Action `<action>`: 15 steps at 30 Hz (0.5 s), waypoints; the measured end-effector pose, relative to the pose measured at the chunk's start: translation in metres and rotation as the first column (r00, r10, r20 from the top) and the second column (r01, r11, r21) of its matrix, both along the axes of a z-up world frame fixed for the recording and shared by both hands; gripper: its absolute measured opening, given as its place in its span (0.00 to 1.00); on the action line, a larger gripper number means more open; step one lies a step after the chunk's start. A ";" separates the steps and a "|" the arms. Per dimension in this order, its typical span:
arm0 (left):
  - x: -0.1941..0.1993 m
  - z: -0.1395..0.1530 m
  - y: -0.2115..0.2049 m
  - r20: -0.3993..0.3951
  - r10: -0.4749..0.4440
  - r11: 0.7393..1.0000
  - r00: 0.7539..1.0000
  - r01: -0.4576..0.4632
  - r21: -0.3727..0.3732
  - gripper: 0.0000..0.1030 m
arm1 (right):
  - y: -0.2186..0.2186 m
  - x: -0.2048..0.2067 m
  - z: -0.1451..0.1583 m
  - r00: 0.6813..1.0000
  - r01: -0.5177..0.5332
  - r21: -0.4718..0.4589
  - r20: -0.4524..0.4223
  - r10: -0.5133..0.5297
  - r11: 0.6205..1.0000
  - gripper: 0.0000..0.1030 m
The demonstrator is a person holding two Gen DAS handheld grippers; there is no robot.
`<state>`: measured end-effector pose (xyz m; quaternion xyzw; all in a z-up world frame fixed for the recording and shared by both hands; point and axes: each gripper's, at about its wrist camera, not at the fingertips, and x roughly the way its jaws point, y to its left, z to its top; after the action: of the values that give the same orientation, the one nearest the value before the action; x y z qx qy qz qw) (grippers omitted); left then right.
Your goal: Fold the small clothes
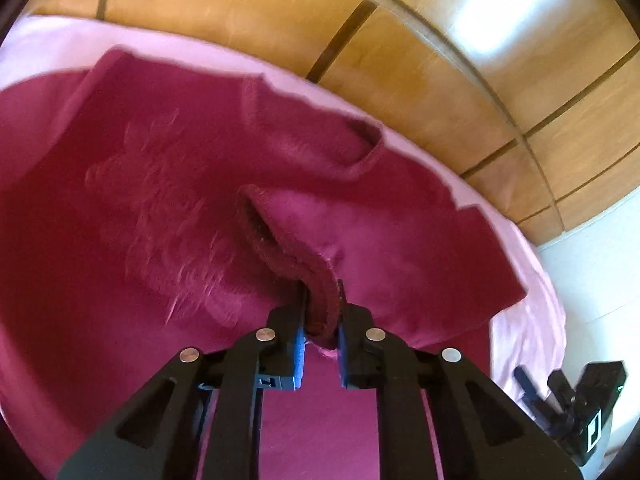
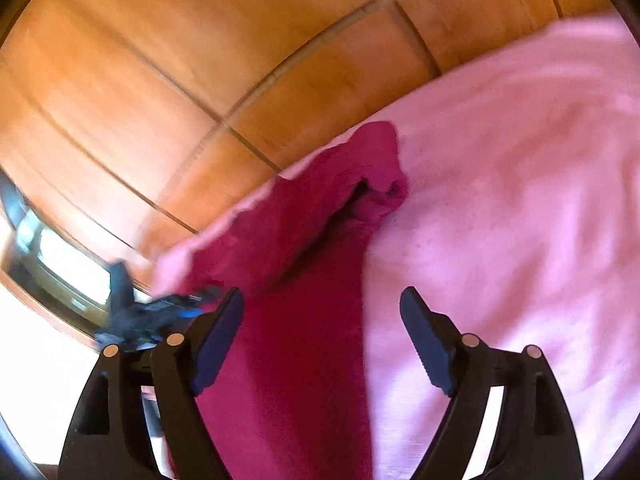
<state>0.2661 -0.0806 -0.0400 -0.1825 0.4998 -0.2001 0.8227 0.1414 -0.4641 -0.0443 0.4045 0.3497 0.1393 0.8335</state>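
A dark red small garment (image 1: 168,184) lies spread on a pink sheet (image 1: 532,320), with a faint embossed print on it. My left gripper (image 1: 322,330) is shut on the garment's ribbed cuff edge (image 1: 288,248) and lifts it off the cloth below. In the right wrist view, the same garment (image 2: 296,280) runs from the bottom up the middle over the pink sheet (image 2: 520,200). My right gripper (image 2: 322,312) is open and empty, held above the garment's right edge. The other gripper (image 2: 152,312) shows blurred at the left.
A wooden panelled wardrobe front (image 1: 360,40) stands close behind the sheet's far edge; it also fills the upper left of the right wrist view (image 2: 160,80). The right gripper (image 1: 572,400) shows at the lower right of the left wrist view, past the sheet's edge.
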 end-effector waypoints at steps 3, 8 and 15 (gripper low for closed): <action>0.001 0.038 0.004 0.121 -0.014 1.000 0.993 0.017 -0.020 0.10 | -0.005 0.017 -0.007 0.999 -0.003 0.240 0.049 -0.009 0.971 0.91; -0.001 0.094 0.028 0.257 0.009 0.998 0.966 0.007 -0.061 0.10 | -0.003 0.064 -0.021 0.998 0.005 0.450 0.047 -0.030 0.893 0.97; 0.009 0.099 0.082 0.299 0.111 0.993 0.948 -0.118 0.004 0.09 | -0.002 0.092 -0.032 0.994 0.108 0.430 -0.022 -0.109 0.896 0.97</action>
<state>0.2748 0.0010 0.0585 -0.1700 0.3604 -0.1721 0.9009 0.2334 -0.4656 -0.0759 0.5973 0.2860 0.1670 0.7304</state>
